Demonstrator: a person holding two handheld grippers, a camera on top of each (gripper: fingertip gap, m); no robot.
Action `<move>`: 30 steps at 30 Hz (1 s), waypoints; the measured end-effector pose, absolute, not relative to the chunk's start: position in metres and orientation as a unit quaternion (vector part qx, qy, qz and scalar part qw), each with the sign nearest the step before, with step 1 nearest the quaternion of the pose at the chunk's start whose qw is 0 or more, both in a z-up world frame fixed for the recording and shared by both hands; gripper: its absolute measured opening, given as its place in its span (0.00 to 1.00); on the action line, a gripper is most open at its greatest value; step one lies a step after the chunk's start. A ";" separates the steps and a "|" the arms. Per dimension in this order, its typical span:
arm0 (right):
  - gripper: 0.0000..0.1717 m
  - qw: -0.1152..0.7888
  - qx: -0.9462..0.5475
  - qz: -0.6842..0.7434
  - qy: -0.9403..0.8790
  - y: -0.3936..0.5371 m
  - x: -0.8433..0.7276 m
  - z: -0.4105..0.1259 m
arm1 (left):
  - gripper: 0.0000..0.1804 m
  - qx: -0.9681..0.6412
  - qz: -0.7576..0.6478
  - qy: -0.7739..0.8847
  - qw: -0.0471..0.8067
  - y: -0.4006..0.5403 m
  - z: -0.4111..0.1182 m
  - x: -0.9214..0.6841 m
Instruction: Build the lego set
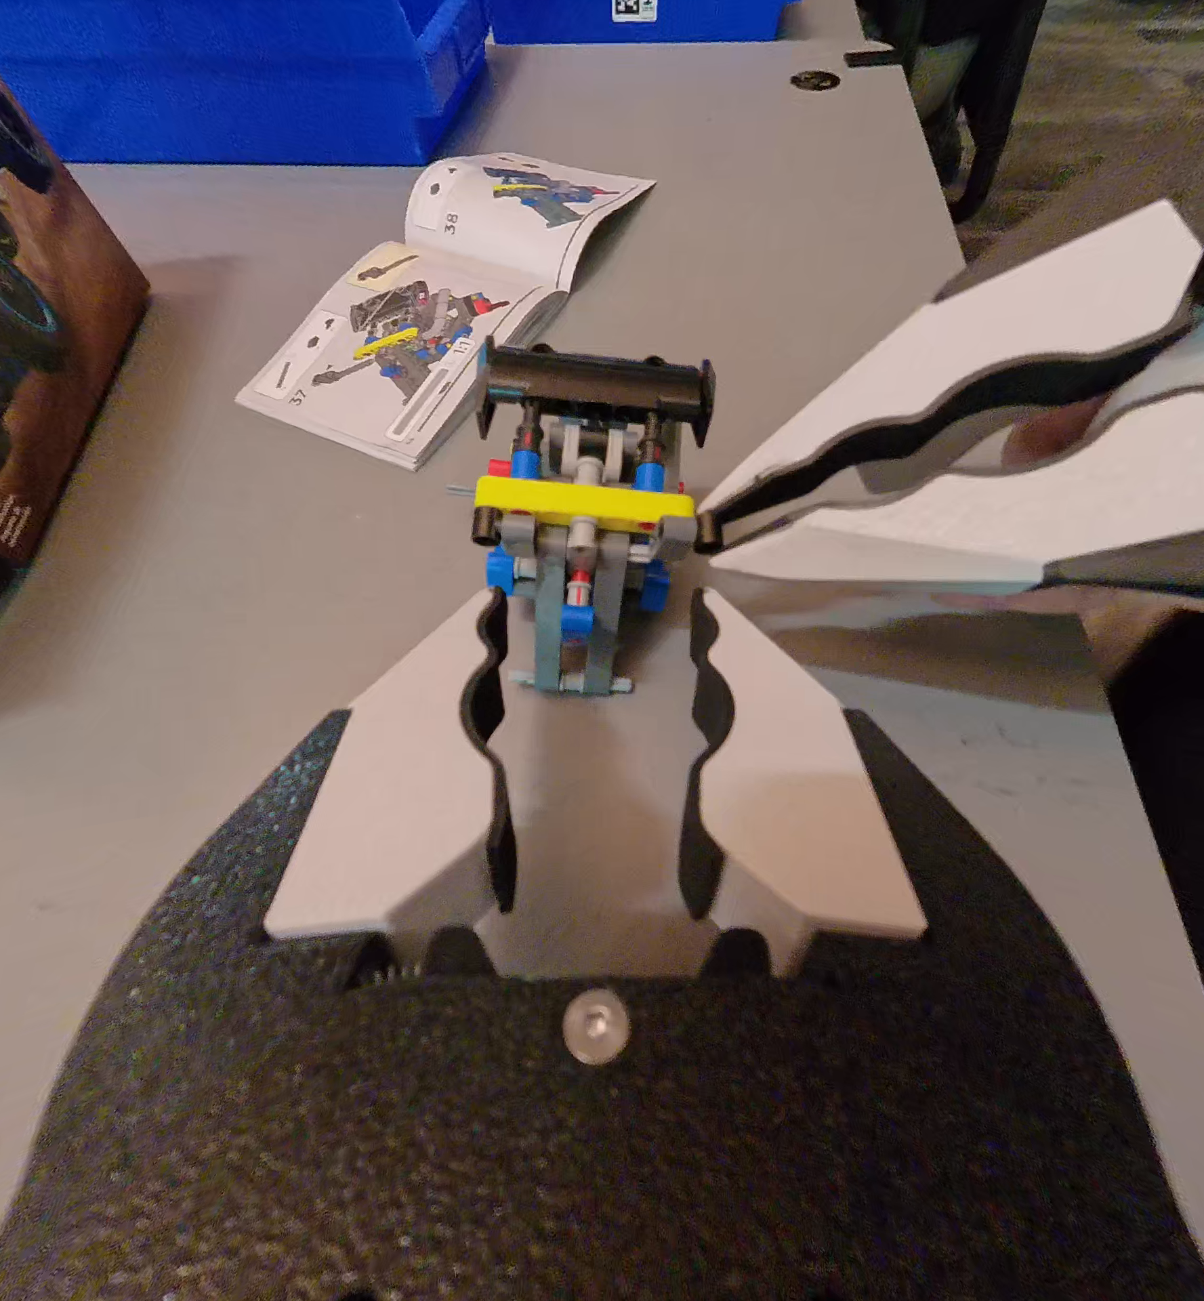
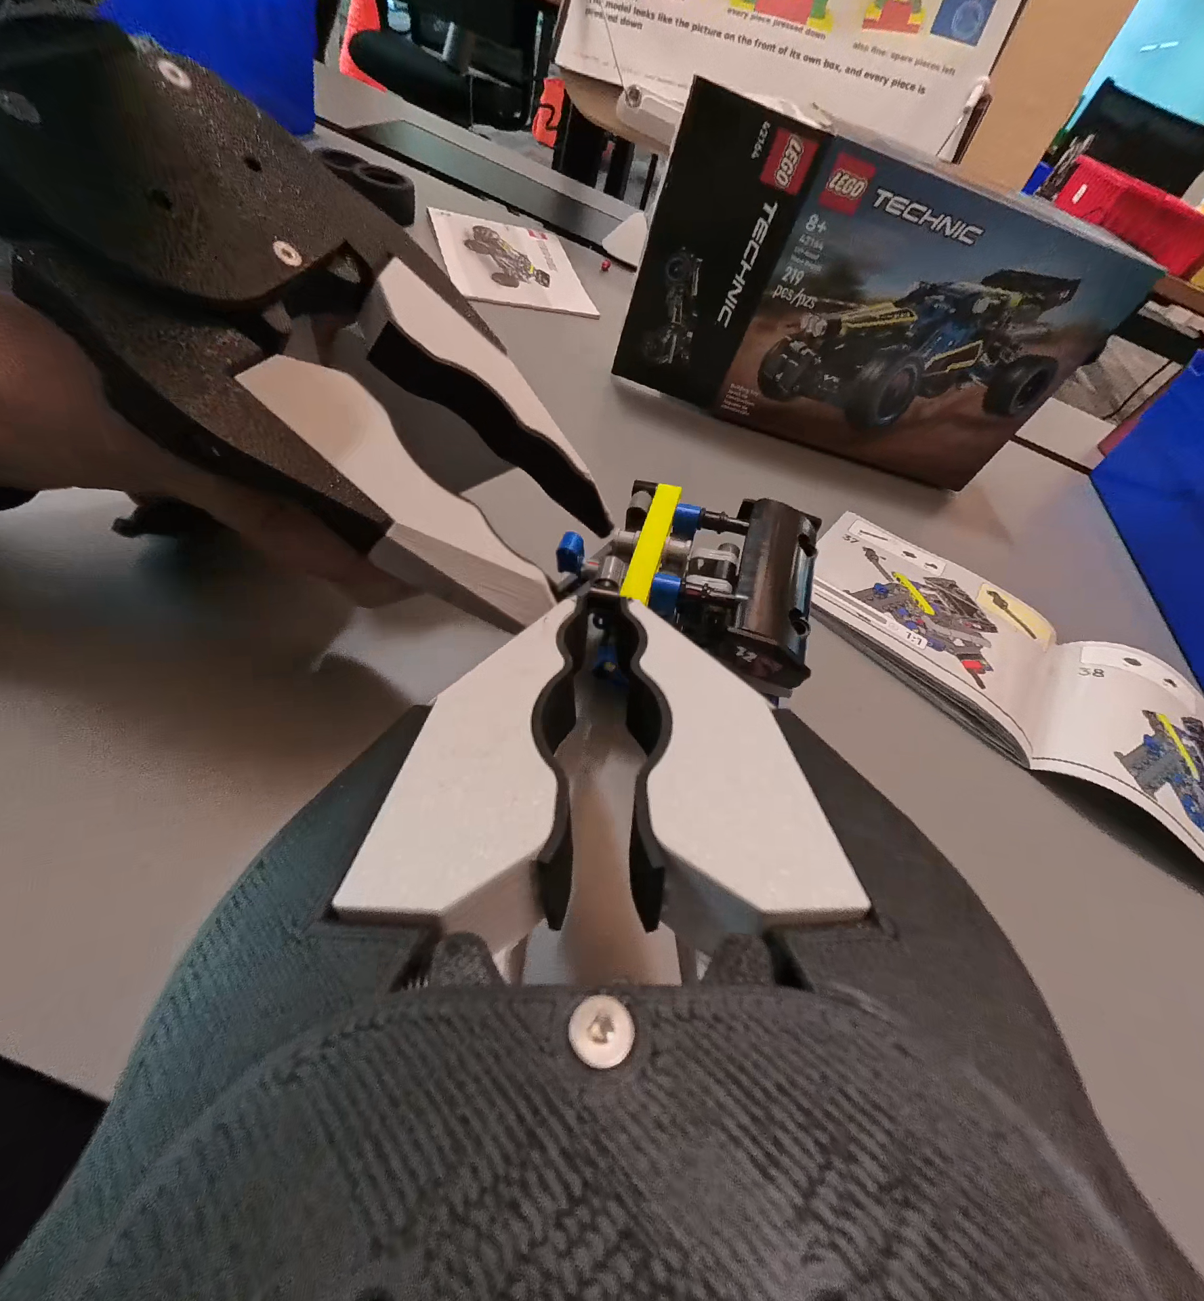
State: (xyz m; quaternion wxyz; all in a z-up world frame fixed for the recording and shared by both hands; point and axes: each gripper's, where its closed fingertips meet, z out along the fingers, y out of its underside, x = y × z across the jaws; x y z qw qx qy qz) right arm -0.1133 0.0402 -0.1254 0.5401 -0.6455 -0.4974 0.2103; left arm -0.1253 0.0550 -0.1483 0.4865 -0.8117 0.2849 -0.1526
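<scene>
A small brick-built model [image 1: 585, 507] with a yellow beam [image 1: 585, 500] and a black rear wing [image 1: 595, 384] stands on the grey table [image 1: 162, 633]. My left gripper [image 1: 597, 598] is open. Its fingertips stand on either side of the model's grey front frame without pressing on it. My right gripper [image 2: 602, 607] is shut on a small black pin [image 1: 706, 533] at the model's right end, just under the yellow beam [image 2: 648, 545]. In the right wrist view the left gripper [image 2: 576, 561] comes in from the left with its fingers spread at the model [image 2: 711, 577].
An open instruction booklet [image 1: 458, 310] lies behind the model; it also shows in the right wrist view [image 2: 1007, 648]. The set's box [image 2: 866, 303] stands at the table's far side. Blue bins [image 1: 233, 77] line the back. A second booklet [image 2: 514, 267] and black tyres [image 2: 373, 179] lie farther off. My two grippers' fingertips are within a few centimetres of each other.
</scene>
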 end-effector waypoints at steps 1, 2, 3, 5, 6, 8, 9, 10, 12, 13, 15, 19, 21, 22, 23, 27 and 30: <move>0.03 0.537 -0.648 0.207 -0.498 0.041 -0.114 -0.127 | 0.27 -0.812 -0.150 0.282 0.488 0.057 -0.148 -0.125; 0.03 0.539 -0.649 0.205 -0.496 0.042 -0.114 -0.127 | 0.26 -0.812 -0.145 0.280 0.491 0.059 -0.148 -0.126; 0.03 0.539 -0.652 0.201 -0.494 0.043 -0.113 -0.127 | 0.25 -0.813 -0.140 0.278 0.493 0.060 -0.148 -0.126; 0.02 0.540 -0.654 0.199 -0.491 0.044 -0.112 -0.127 | 0.22 -0.810 -0.139 0.279 0.496 0.062 -0.147 -0.124; 0.02 0.541 -0.655 0.199 -0.490 0.044 -0.112 -0.127 | 0.20 -0.809 -0.137 0.279 0.499 0.063 -0.146 -0.123; 0.02 0.539 -0.659 0.198 -0.486 0.046 -0.111 -0.128 | 0.20 -0.809 -0.130 0.280 0.501 0.066 -0.146 -0.123; 0.02 0.538 -0.663 0.199 -0.482 0.047 -0.110 -0.128 | 0.20 -0.810 -0.131 0.279 0.499 0.068 -0.147 -0.122; 0.02 0.536 -0.667 0.202 -0.476 0.048 -0.109 -0.128 | 0.21 -0.812 -0.135 0.278 0.496 0.069 -0.147 -0.121; 0.03 0.533 -0.676 0.206 -0.466 0.050 -0.106 -0.128 | 0.21 -0.814 -0.144 0.269 0.494 0.072 -0.147 -0.119; 0.03 0.535 -0.676 0.207 -0.463 0.051 -0.105 -0.128 | 0.20 -0.812 -0.147 0.270 0.496 0.073 -0.146 -0.117; 0.03 0.534 -0.680 0.213 -0.456 0.053 -0.104 -0.127 | 0.20 -0.811 -0.148 0.273 0.496 0.074 -0.146 -0.116; 0.03 0.522 -0.700 0.222 -0.434 0.060 -0.097 -0.129 | 0.22 -0.806 -0.151 0.280 0.499 0.075 -0.145 -0.111; 0.03 0.517 -0.705 0.235 -0.425 0.061 -0.094 -0.130 | 0.21 -0.803 -0.147 0.281 0.504 0.076 -0.144 -0.110; 0.03 0.516 -0.706 0.239 -0.421 0.062 -0.093 -0.130 | 0.21 -0.801 -0.144 0.283 0.508 0.077 -0.143 -0.109; 0.03 0.515 -0.707 0.245 -0.418 0.063 -0.093 -0.129 | 0.21 -0.800 -0.141 0.284 0.509 0.078 -0.143 -0.108; 0.03 0.497 -0.720 0.268 -0.403 0.065 -0.089 -0.129 | 0.22 -0.797 -0.132 0.292 0.512 0.081 -0.143 -0.102; 0.03 0.474 -0.736 0.297 -0.381 0.067 -0.086 -0.131 | 0.23 -0.796 -0.135 0.287 0.515 0.082 -0.141 -0.099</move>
